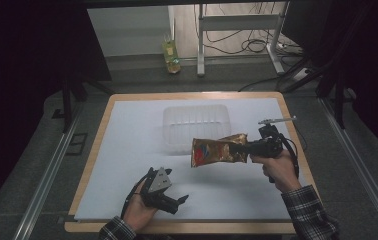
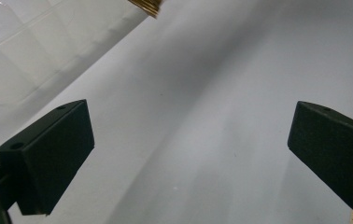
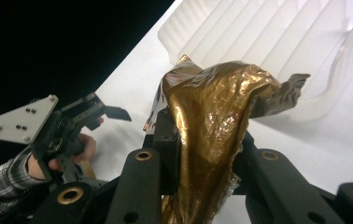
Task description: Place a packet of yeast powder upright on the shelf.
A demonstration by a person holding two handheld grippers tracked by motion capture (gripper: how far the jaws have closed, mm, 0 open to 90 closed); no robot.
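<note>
Right gripper (image 1: 238, 148) clamped on one end of gold snack bag (image 1: 217, 151), held off the table just short of clear plastic tub (image 1: 195, 125), probably for dropping in. Left gripper (image 1: 177, 202) released, jaws spread, parked on white sheet (image 1: 127, 150), out of the way.
</note>
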